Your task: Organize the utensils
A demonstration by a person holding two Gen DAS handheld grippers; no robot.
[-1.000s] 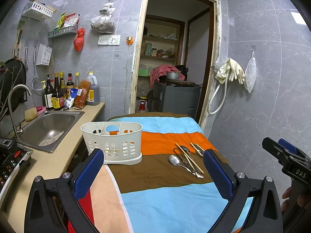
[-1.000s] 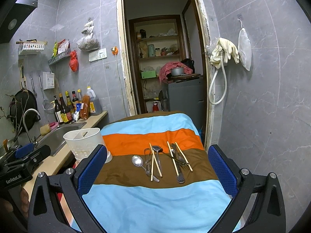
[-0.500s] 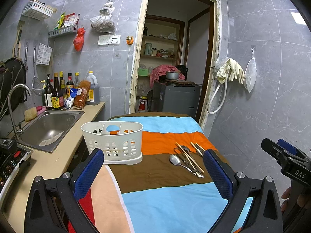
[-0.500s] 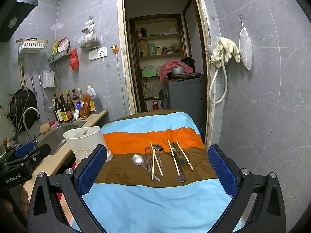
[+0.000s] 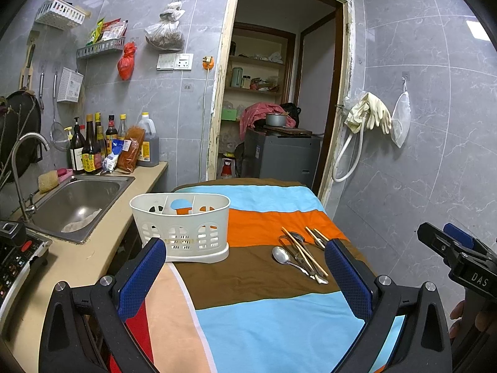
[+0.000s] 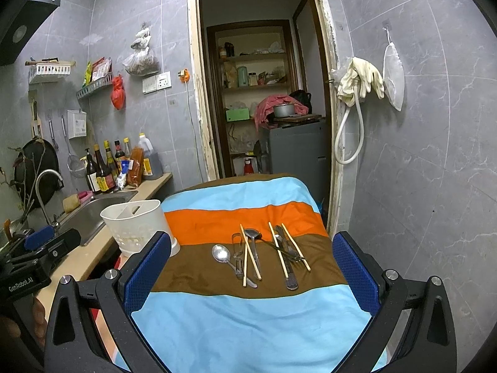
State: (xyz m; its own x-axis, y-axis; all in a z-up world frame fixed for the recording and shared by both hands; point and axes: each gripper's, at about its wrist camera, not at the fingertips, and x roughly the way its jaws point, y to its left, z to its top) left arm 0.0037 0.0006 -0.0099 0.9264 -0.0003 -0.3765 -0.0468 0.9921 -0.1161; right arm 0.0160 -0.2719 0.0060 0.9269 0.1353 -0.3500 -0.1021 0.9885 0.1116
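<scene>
Almost nothing has changed over the last second: both hand-held grippers, left (image 5: pixel 245 267) and right (image 6: pixel 251 261), stay spread and empty. The utensils (image 6: pixel 264 253) lie mid-frame on the brown stripe of the worktop (image 6: pixel 248 320), the white caddy (image 5: pixel 180 225) at left unfilled; sorting has not begun.

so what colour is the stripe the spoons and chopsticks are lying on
Brown stripe of the cloth, clearest in the right wrist view.

Caddy (image 5: pixel 180 227) left on table (image 5: pixel 267 320), utensils (image 6: pixel 261 253) right
</scene>
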